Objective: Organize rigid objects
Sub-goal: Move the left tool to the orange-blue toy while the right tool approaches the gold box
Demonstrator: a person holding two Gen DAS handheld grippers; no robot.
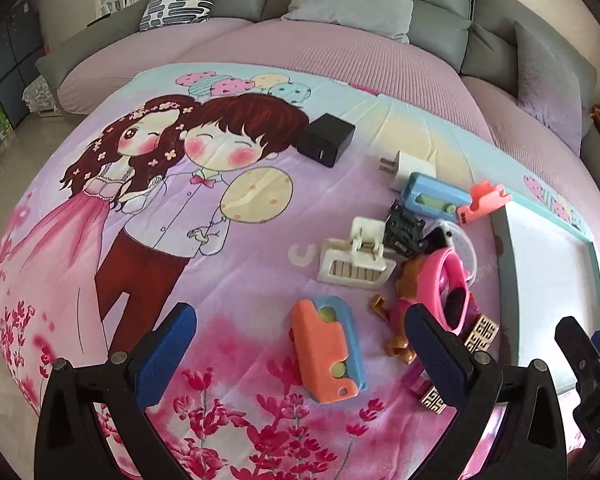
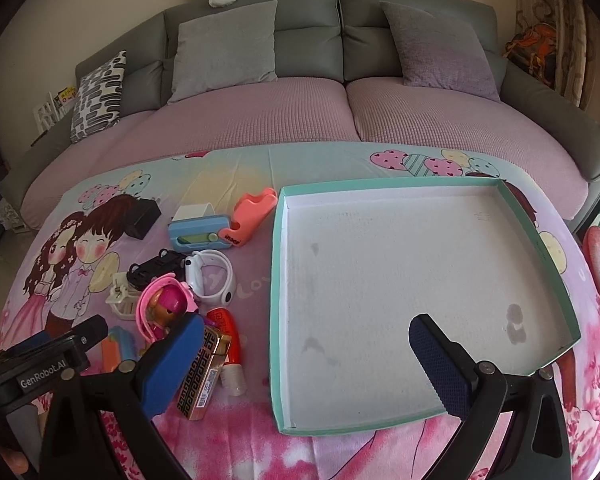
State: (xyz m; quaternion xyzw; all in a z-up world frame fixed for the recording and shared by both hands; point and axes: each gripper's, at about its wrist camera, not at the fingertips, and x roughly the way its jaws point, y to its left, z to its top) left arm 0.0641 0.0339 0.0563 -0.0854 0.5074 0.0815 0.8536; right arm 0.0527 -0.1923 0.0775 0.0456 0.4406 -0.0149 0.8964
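Orange plastic caught the eye first in the left wrist view: an orange-and-blue toy block [image 1: 327, 350] lay on the printed blanket [image 1: 148, 208] squarely between the spread fingers of the left gripper [image 1: 300, 354], which stood wide and held nothing. Beyond it sat a white clip-like piece [image 1: 356, 256], a black charger [image 1: 327, 140], a white plug [image 1: 400, 168], a blue device [image 1: 436, 199] and a pink holder [image 1: 485, 202], with a pink toy figure [image 1: 444, 292] crowded against the right finger. To do this pick well, I judged, the left claw should drop straight over the orange block, close across its narrower sides and keep the right finger clear of the pink toy. In the right wrist view the right gripper [image 2: 306, 364] also stood wide and empty, hovering over the near edge of the green-rimmed tray [image 2: 278, 280], whose white floor held no objects yet. The clutter lay left of the tray, a gold patterned box [image 2: 202, 376] touching the left finger. The carried block should go into a far corner, leaving room for the rest.
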